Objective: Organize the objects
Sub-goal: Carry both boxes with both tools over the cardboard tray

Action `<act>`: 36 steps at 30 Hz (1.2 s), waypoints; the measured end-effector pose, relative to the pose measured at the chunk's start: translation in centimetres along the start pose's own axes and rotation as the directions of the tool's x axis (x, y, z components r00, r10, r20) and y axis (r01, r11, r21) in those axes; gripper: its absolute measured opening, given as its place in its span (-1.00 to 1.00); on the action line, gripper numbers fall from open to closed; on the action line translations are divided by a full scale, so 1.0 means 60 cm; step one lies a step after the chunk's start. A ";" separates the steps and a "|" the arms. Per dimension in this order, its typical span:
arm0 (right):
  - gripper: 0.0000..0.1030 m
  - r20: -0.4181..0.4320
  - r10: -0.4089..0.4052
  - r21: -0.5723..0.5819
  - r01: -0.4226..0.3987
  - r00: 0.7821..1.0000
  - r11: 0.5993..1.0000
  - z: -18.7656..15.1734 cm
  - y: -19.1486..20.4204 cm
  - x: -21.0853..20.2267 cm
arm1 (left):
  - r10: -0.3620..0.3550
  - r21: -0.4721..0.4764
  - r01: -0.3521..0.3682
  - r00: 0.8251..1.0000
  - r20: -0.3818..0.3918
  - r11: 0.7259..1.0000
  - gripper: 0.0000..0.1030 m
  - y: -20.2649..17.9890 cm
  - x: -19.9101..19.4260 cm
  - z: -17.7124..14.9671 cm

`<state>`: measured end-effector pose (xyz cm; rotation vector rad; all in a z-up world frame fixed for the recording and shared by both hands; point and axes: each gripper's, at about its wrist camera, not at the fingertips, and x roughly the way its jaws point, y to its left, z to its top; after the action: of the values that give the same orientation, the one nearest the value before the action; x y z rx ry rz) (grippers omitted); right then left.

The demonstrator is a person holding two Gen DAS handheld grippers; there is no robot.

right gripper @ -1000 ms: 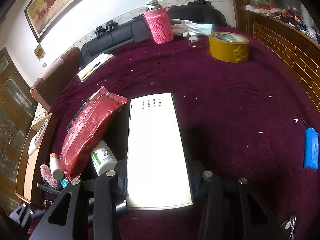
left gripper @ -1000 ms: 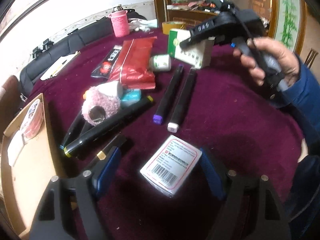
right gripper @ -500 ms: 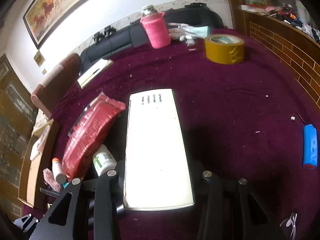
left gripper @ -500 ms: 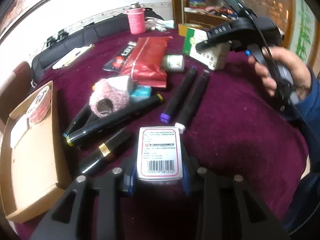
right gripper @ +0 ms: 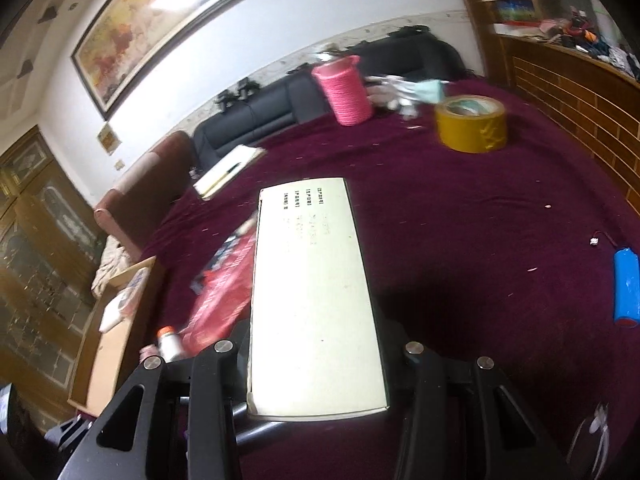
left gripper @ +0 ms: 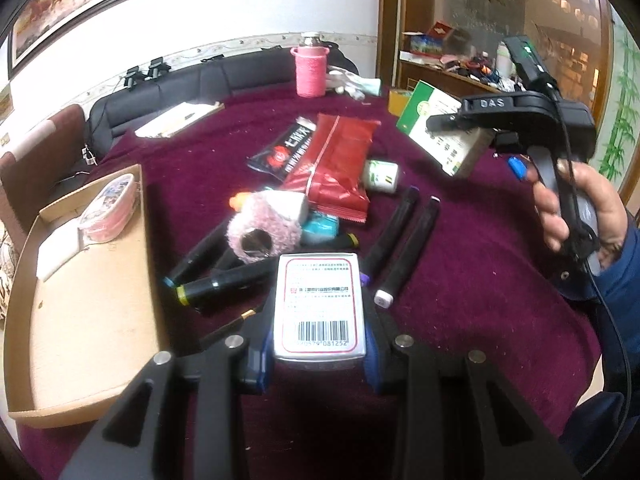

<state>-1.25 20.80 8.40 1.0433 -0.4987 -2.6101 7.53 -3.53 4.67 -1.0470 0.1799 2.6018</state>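
At lower centre of the left wrist view, the left gripper (left gripper: pixel 320 354) clamps a small barcoded box (left gripper: pixel 319 309), best carried level to the cardboard tray (left gripper: pixel 92 320) at left, while the right gripper (right gripper: pixel 316 376) pinches a green-and-white carton (right gripper: pixel 314 296).

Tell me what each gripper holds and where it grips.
The left gripper clamps the small barcoded box by its long side edges; the right gripper clamps the green-and-white box by its sides.
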 end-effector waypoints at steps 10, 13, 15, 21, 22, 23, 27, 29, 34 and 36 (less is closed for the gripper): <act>-0.09 -0.094 0.255 0.067 -0.249 0.962 0.966 -0.023 0.081 -0.003 | 0.022 -0.089 -0.018 0.998 0.051 0.996 -0.34 0.043 -0.028 0.003; -0.09 -0.153 0.317 0.094 -0.306 0.936 0.947 -0.033 0.110 0.020 | 0.038 -0.113 -0.031 0.997 0.062 0.993 -0.34 0.062 -0.039 0.000; -0.09 -0.184 0.335 0.090 -0.324 0.924 0.942 -0.040 0.134 0.032 | 0.055 -0.132 -0.045 0.996 0.074 0.990 -0.34 0.078 -0.049 -0.002; -0.08 -0.247 0.363 0.045 -0.364 0.898 0.930 -0.051 0.205 0.061 | 0.097 -0.181 -0.081 0.992 0.085 0.980 -0.34 0.124 -0.072 -0.009; -0.08 -0.253 0.365 0.038 -0.368 0.896 0.929 -0.051 0.214 0.065 | 0.109 -0.187 -0.091 0.990 0.088 0.978 -0.34 0.131 -0.076 -0.010; -0.08 -0.259 0.367 0.031 -0.372 0.894 0.928 -0.052 0.224 0.068 | 0.123 -0.196 -0.103 0.988 0.091 0.975 -0.34 0.142 -0.080 -0.011; -0.08 -0.295 0.377 -0.001 -0.395 0.878 0.919 -0.050 0.274 0.089 | 0.170 -0.227 -0.147 0.982 0.084 0.963 -0.34 0.180 -0.093 -0.011; -0.08 -0.313 0.375 -0.016 -0.399 0.873 0.917 -0.048 0.299 0.102 | 0.194 -0.238 -0.171 0.978 0.077 0.956 -0.34 0.200 -0.097 -0.011; -0.08 -0.376 0.371 -0.022 -0.408 0.849 0.913 -0.044 0.361 0.164 | 0.237 -0.269 -0.221 0.971 0.030 0.937 -0.34 0.264 -0.098 -0.005; -0.08 -0.391 0.366 -0.027 -0.408 0.844 0.913 -0.039 0.385 0.189 | 0.251 -0.279 -0.239 0.968 0.008 0.930 -0.34 0.288 -0.093 -0.001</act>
<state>-4.41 -4.83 9.59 1.2259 -0.4150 -1.9950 5.34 -21.15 8.35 -1.1198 -0.0720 2.9379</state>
